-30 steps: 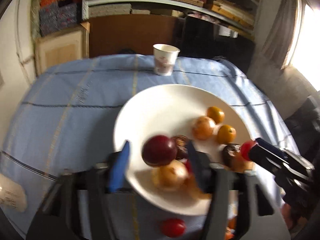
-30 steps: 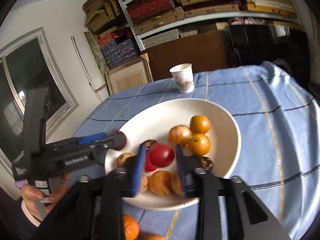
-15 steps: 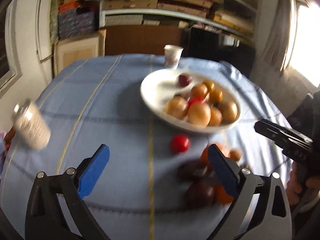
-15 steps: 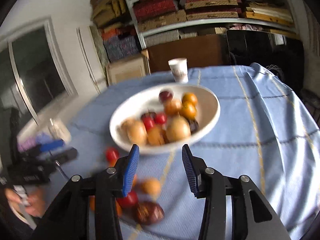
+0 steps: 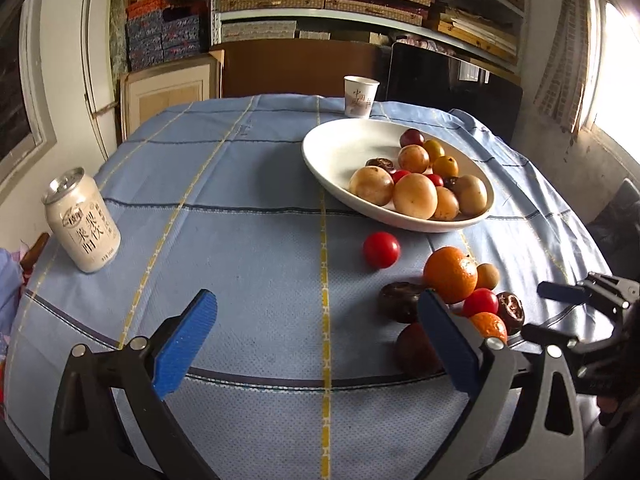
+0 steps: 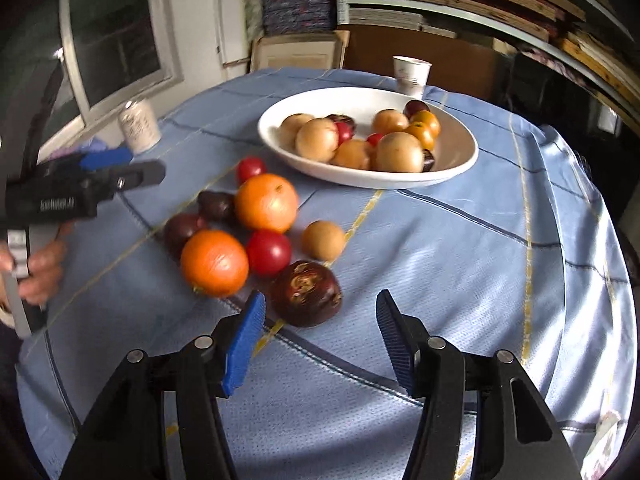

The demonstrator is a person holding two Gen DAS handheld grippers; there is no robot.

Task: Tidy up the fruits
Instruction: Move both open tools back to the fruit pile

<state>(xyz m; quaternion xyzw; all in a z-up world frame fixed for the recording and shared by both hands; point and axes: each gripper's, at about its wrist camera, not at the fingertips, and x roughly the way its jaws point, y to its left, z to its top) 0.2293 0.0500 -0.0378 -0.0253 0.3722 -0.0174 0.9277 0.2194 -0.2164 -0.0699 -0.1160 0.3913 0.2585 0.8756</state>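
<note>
A white bowl [image 5: 340, 152] [image 6: 456, 160] holds several fruits. Loose fruit lies on the blue cloth in front of it: two oranges [image 6: 266, 202] [image 6: 214, 262], red tomatoes [image 5: 381, 249] [image 6: 268, 252], a tan fruit [image 6: 323, 240] and dark purple fruits [image 6: 306, 299]. My left gripper [image 5: 316, 344] is open and empty, low over the cloth left of the pile; its right finger [image 5: 448, 344] hides part of a dark fruit [image 5: 416, 348]. My right gripper [image 6: 320, 340] is open and empty, just short of the nearest dark purple fruit. Each gripper shows in the other's view [image 5: 576, 300] [image 6: 100, 176].
A white drink can [image 5: 82, 226] [image 6: 139, 125] stands at the table's left edge. A paper cup [image 5: 360, 96] [image 6: 412, 75] stands behind the bowl. Shelves of boxes and a brown board lie beyond the table. A window is at the left.
Both grippers have pulled back from the bowl toward the near side of the table. The left one let go of a dark red fruit, the right one of a red tomato; both are now wide open.
</note>
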